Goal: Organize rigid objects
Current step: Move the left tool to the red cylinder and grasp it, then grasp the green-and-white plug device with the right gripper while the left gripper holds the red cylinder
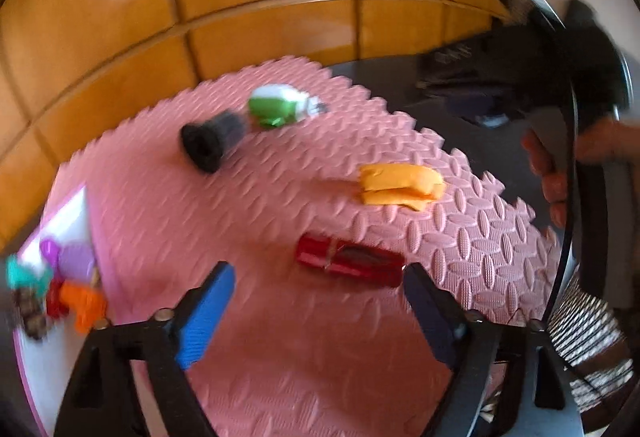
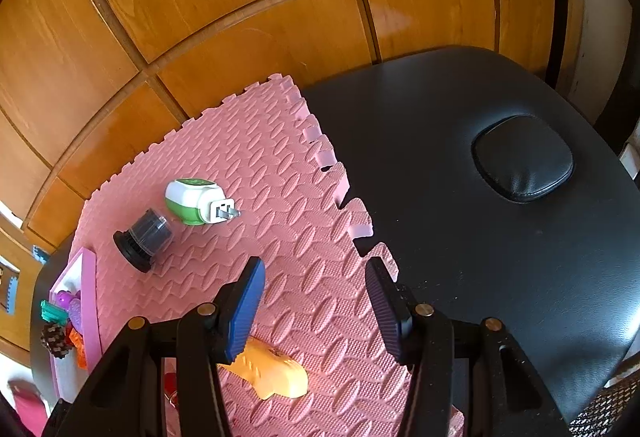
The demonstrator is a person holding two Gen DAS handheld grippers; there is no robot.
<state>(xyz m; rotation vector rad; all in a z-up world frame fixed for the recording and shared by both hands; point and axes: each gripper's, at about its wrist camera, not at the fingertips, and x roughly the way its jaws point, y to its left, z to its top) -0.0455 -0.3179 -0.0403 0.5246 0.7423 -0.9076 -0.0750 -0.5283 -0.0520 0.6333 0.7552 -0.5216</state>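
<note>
the left gripper [image 1: 318, 287] hangs over the pink foam mat [image 1: 248, 221] with its jaws spread wide and nothing between the pads. the red object [image 1: 349, 261], which looks like a small toy car though blur keeps me from being sure, lies on the mat just ahead of the fingertips, a little toward the right-hand finger rather than centred in the gap. its long axis runs across the view, roughly in line with the gap between the two pads, so as things stand the jaws would close on its ends rather than its flanks. i judge the coming move needs either a roll of the wrist or a shift toward the red object's middle. which end is its front i cannot tell.

taking the red object as landmark: the yellow toy [image 1: 400, 189] lies beyond it and slightly right, long axis also crosswise. the dark jar [image 1: 208, 145] lies on its side well beyond and to the left, mouth toward the camera, and the green-and-white plug-in device [image 1: 276, 109] lies just past the jar. the pink tray [image 1: 80, 221] with small toys is far left, at the mat's edge.

the right gripper [image 2: 314, 311] has its jaws partly apart and empty, above the mat's edge near the black padded table [image 2: 480, 237], so the left hand is the nearer to the red object.
</note>
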